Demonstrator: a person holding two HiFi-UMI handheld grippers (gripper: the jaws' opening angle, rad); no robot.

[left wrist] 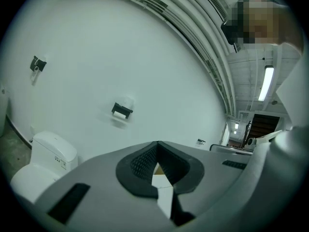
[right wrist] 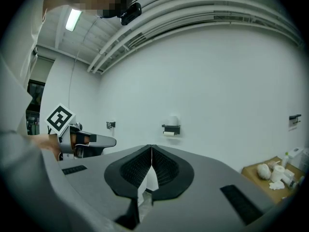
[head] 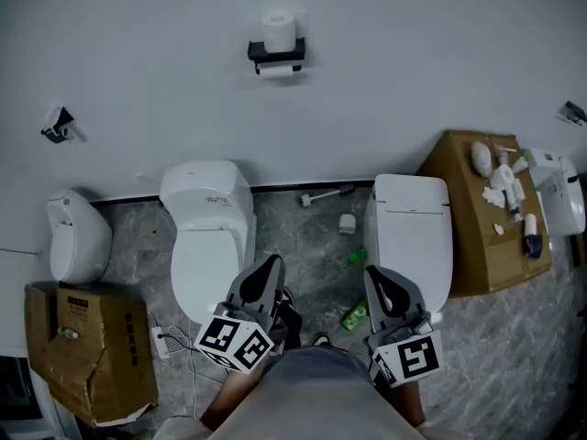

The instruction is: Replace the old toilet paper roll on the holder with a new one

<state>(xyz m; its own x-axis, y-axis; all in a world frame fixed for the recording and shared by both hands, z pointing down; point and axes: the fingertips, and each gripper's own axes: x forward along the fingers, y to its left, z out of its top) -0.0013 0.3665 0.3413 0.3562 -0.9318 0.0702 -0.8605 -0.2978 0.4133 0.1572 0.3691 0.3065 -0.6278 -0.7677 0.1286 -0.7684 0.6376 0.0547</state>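
Brown cardboard box (head: 87, 346) sits far left on the floor, with a white ceramic toilet (head: 209, 209) beside it. Grey left gripper (head: 269, 266) is clenched tight on nothing, near the person. Way off on the far wall, the black paper holder (head: 275, 55) has a full white toilet paper roll (head: 278, 27) standing on top and a thin white roll (head: 278, 71) hanging underneath. Grey right gripper (head: 376, 275): clamped together too, empty. Wooden side table (head: 463, 236) is far right.

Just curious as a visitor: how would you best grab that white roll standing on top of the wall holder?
The roll stands upright on the holder, wall behind it, sides free: likely grip across its curved sides, coming from the front.
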